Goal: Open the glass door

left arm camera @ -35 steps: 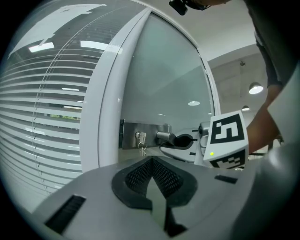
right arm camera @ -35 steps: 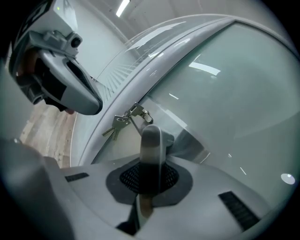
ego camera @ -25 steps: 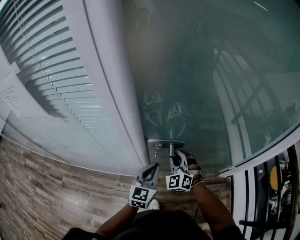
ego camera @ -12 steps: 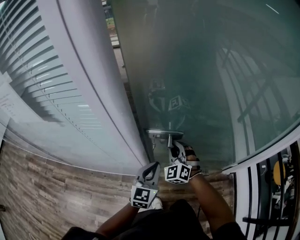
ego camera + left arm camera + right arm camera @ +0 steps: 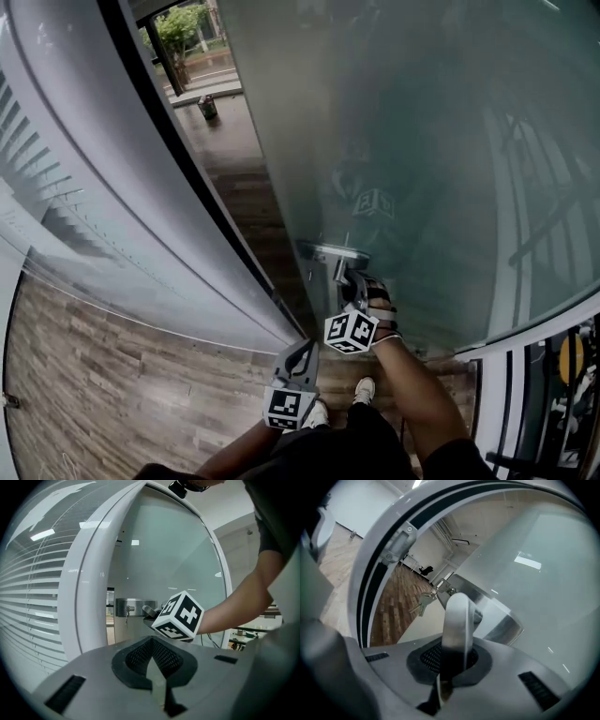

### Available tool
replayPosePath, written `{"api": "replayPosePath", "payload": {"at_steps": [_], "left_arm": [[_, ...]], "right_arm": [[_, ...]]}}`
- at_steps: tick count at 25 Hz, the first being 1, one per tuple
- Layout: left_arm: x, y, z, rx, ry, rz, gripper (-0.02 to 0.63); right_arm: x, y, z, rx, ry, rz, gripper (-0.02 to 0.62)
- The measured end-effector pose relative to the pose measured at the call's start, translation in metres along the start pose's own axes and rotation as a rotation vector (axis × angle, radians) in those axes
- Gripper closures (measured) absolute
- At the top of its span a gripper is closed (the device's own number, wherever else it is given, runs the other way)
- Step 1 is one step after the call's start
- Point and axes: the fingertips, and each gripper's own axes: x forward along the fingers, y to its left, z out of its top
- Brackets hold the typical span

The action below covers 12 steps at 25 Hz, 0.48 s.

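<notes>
Your right gripper [image 5: 352, 283] is clamping the lever handle [image 5: 337, 255] of the glass door [image 5: 422, 141], which is standing ajar from its white frame [image 5: 122, 178], with pavement [image 5: 230, 141] showing through the gap. Your left gripper [image 5: 302, 349], jaws together and empty, is hanging just below. By the look of it, a wider swing is remaining.

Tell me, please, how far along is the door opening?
Done: the right gripper is shut on the handle, and the door stands ajar, with pavement showing in the gap beside the frame. In hand: the grip on the handle. Left: swinging the door wide. The left gripper hangs shut and empty.
</notes>
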Motion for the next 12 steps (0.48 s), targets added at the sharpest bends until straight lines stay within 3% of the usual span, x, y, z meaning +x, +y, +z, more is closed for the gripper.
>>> {"api": "replayPosePath", "payload": {"at_steps": [12], "left_arm": [[0.082, -0.010, 0.026, -0.017, -0.008, 0.085, 0.607]], "right_arm": [[0.078, -0.048, -0.016, 0.179, 0.023, 0.230, 0.580]]}}
